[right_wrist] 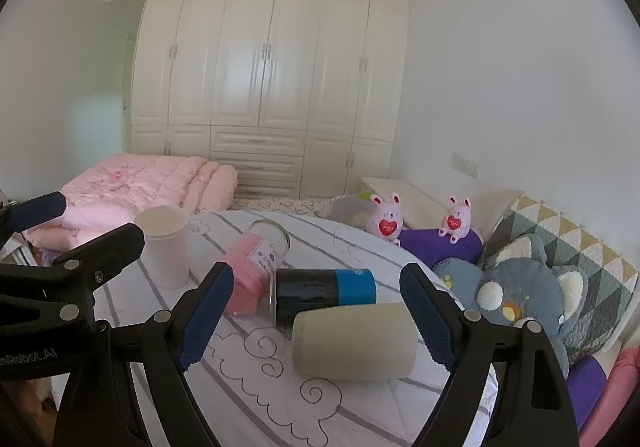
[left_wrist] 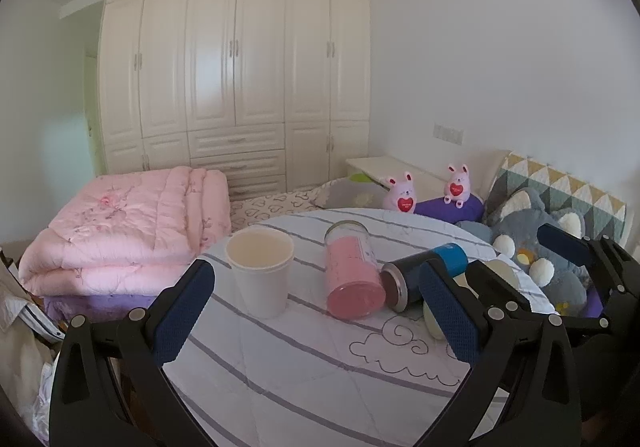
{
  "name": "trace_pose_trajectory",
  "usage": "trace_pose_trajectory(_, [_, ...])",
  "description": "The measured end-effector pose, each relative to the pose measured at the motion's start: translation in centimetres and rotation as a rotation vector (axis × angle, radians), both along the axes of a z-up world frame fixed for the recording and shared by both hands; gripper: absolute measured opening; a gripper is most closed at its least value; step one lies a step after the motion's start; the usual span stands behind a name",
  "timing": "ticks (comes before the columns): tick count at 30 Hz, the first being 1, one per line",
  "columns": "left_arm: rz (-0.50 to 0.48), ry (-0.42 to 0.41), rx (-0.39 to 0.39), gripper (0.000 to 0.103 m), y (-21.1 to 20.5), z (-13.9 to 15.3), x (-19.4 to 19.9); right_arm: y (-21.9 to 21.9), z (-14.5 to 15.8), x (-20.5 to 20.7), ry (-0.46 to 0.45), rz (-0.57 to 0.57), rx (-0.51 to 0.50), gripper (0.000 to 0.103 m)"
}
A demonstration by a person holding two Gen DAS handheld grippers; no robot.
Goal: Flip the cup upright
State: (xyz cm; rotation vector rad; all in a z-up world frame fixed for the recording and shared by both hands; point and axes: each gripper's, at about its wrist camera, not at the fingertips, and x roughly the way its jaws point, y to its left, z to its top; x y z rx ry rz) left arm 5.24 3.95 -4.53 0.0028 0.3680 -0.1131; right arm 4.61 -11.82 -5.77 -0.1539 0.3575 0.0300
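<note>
A white paper cup (left_wrist: pixel 262 271) (right_wrist: pixel 165 245) stands upright on the round cloth-covered table (left_wrist: pixel 280 375). A pink jar (left_wrist: pixel 354 277) (right_wrist: pixel 256 271), a dark cup with a blue band (left_wrist: pixel 424 273) (right_wrist: pixel 324 293) and a cream cup (right_wrist: pixel 354 343) lie on their sides. My left gripper (left_wrist: pixel 316 311) is open and empty, near the table's front, with the white cup just beyond its left finger. My right gripper (right_wrist: pixel 316 313) is open, its fingers on either side of the lying cream cup. The cream cup is mostly hidden in the left wrist view.
A folded pink quilt (left_wrist: pixel 128 231) lies on the bed to the left. Two pink plush rabbits (right_wrist: pixel 386 221), a purple cushion (right_wrist: pixel 440 243) and a grey plush toy (right_wrist: pixel 520 295) sit to the right. A white wardrobe (left_wrist: pixel 236 67) stands behind.
</note>
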Motion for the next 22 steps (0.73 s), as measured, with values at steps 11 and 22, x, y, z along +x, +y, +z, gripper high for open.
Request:
trace_pose_trajectory(11, [0.024,0.026,0.006,0.103,1.0,-0.5,0.9,0.5,-0.8,1.3,0.039,0.006,-0.015,0.086])
trace_pose_trajectory(22, [0.062,0.117,0.011,0.103,2.7,-2.0,3.3,1.2,-1.5,2.6,0.085,0.005,-0.032,0.086])
